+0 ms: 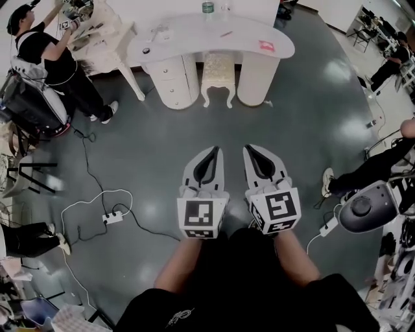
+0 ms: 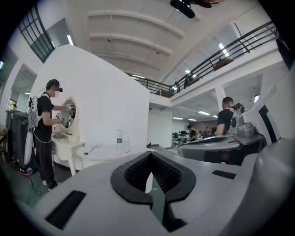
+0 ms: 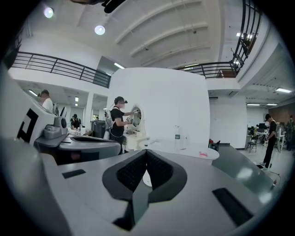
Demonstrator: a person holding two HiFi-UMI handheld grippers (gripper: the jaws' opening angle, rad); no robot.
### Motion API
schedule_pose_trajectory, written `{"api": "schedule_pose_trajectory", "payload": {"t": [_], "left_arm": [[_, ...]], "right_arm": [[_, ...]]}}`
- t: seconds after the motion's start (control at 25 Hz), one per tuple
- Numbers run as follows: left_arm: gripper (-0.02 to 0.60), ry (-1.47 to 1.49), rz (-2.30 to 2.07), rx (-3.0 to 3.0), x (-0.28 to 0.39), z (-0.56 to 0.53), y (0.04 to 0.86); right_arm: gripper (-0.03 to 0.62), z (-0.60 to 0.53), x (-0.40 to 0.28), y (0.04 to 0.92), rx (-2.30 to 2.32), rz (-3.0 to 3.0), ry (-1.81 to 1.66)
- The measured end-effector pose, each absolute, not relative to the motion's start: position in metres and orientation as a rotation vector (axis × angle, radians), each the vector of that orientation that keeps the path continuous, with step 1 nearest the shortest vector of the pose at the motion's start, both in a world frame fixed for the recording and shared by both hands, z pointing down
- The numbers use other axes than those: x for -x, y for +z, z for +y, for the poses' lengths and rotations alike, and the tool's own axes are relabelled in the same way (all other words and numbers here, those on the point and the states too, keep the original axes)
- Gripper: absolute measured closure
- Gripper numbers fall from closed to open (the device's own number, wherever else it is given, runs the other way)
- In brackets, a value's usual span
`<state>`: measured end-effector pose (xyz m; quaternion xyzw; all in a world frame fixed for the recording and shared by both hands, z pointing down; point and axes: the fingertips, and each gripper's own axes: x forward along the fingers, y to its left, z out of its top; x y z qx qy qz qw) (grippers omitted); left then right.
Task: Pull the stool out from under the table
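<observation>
A cream stool (image 1: 217, 76) with carved legs stands tucked in the knee gap of a white curved dressing table (image 1: 194, 40) at the far side of the floor. My left gripper (image 1: 213, 150) and right gripper (image 1: 251, 149) are held side by side well short of it, both shut with nothing between the jaws. Over the closed jaws of the left gripper (image 2: 148, 155) I see the table top (image 2: 99, 150) some way ahead. The right gripper view has the shut right gripper (image 3: 146, 152) in front and the table (image 3: 184, 150) beyond it, stool hidden.
A person (image 1: 52, 61) works at a white vanity (image 1: 104, 35) left of the table. Cables and a power strip (image 1: 111, 217) lie on the dark floor at left. Another person's leg (image 1: 363, 172) and a grey machine (image 1: 366, 206) are at right. A bottle (image 1: 207, 7) stands on the table.
</observation>
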<state>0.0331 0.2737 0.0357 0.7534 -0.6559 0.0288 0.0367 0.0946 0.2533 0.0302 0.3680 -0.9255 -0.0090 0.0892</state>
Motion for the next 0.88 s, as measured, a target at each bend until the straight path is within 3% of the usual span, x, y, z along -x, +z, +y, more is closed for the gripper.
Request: {"api": "schedule_pose_trajectory", "payload": {"t": [0.4,0.88], "left_arm": [[0.575,0.108,-1.959,-2.288,-0.011,0.239,0.061],[0.575,0.297,-1.974,-2.284,0.019,0.091,0.047]], "right_arm": [[0.588,0.22,-0.067,0.051,-1.065,-2.714,0.007],[0.588,0.062,-0.042,0.046,-1.063,-2.775,0.146]]}}
